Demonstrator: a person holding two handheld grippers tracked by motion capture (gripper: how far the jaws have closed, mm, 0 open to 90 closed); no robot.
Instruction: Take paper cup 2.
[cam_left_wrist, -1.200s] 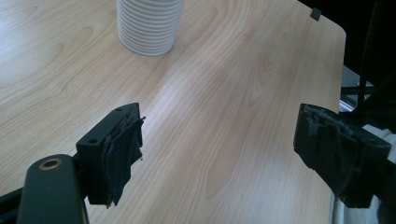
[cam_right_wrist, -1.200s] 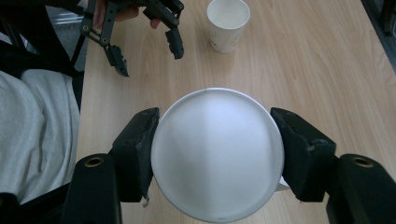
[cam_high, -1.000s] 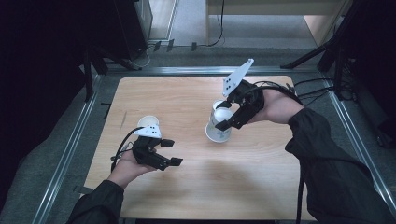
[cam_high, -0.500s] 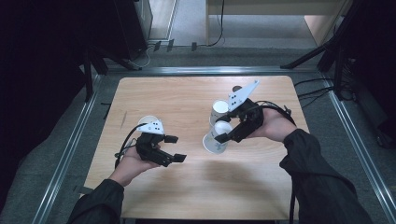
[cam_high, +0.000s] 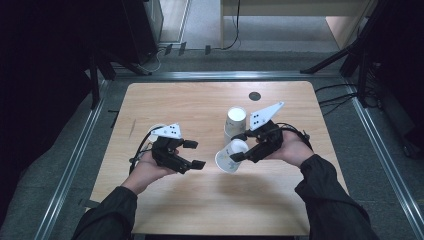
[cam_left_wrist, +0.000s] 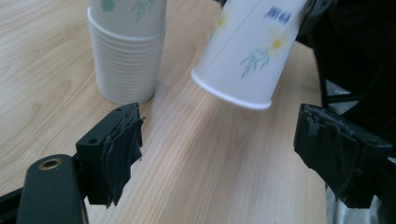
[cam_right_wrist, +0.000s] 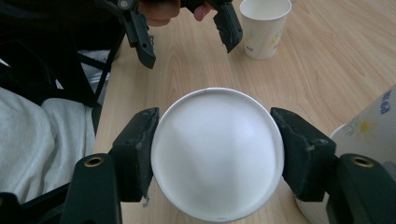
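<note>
Right gripper (cam_high: 239, 152) has a paper cup (cam_high: 229, 156) pinched by its base, fingers (cam_right_wrist: 135, 154) pressing either side, the cup tipped with its mouth aimed at the left hand and hanging just above the bench (cam_high: 200, 105). Right behind it stands the stack (cam_high: 234, 124), upright, so this one looks freshly pulled off. Left gripper (cam_high: 190, 154) waits near, fingers (cam_left_wrist: 119, 144) wide apart and holding nothing, the cup's rim just ahead of them. A single cup (cam_right_wrist: 264, 28) already stands by the left hand. My read: one cup placed, this second one midway, still to be set down or handed across.
</note>
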